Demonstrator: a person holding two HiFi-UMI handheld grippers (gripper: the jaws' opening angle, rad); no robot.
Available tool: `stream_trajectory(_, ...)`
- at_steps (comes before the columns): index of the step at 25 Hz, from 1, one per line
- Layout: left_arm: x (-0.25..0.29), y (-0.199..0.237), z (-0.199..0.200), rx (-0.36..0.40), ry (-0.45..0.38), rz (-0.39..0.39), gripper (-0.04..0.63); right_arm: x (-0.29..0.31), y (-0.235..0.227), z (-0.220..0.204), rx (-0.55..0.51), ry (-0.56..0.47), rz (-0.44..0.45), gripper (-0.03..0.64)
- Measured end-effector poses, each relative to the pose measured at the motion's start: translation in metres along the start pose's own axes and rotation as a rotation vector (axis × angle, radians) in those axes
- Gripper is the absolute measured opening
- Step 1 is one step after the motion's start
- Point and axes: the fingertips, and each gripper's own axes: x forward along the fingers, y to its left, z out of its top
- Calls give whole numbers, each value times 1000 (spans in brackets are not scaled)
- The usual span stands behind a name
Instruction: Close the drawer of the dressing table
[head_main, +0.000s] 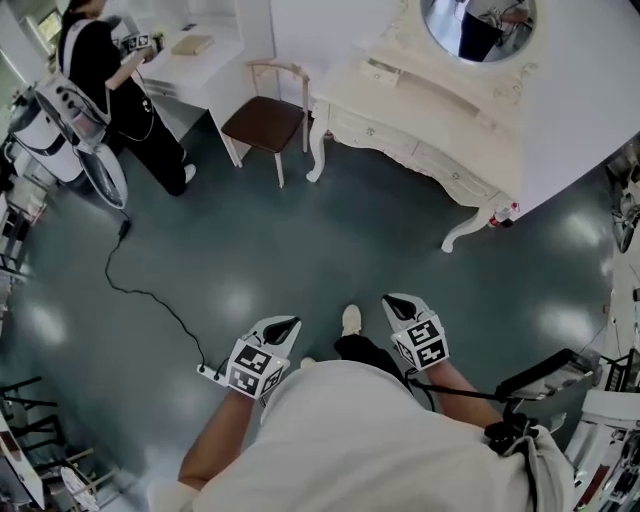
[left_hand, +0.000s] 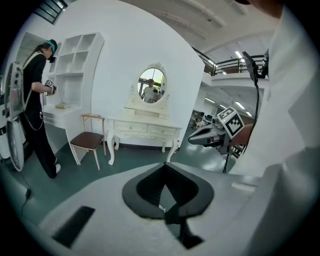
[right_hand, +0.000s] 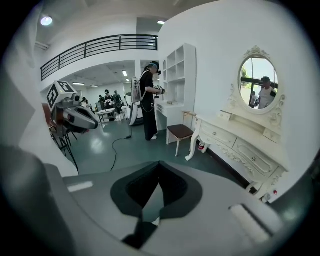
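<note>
The white dressing table (head_main: 420, 120) with its oval mirror (head_main: 478, 25) stands against the wall across the green floor, well away from both grippers. Its two front drawers (right_hand: 250, 152) look flush. A small upper drawer (head_main: 383, 70) left of the mirror seems to stick out a little. My left gripper (head_main: 280, 328) and right gripper (head_main: 400, 305) hang close to my body, both shut and empty. The left gripper view has its jaws (left_hand: 165, 165) closed, with the table (left_hand: 145, 131) far ahead and the right gripper (left_hand: 210, 135) alongside. The right gripper (right_hand: 159, 164) is closed too.
A brown-seated chair (head_main: 265, 120) stands left of the dressing table. A person in black (head_main: 110, 70) works at a white desk with shelves (head_main: 200, 50). A black cable (head_main: 150, 295) runs over the floor to a power strip (head_main: 210, 372). Equipment stands at the right (head_main: 560, 375).
</note>
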Motion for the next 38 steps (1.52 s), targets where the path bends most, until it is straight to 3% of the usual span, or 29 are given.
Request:
stream_trajectory(12,166,28,153,64,21,-3,3,29,-194,35,50,-32,-3,17)
stream_trajectory(20,246,48,214,89,17,-32,3,55,-281,36,98,-14,-37,2)
stream_trajectory(28,313,138,258,81,18,-85,3,122,-344,79,151,1,-74,2)
stream_trajectory(38,363,278,363,194,28,-178,3,203,-408,193,250,-9,-190,2)
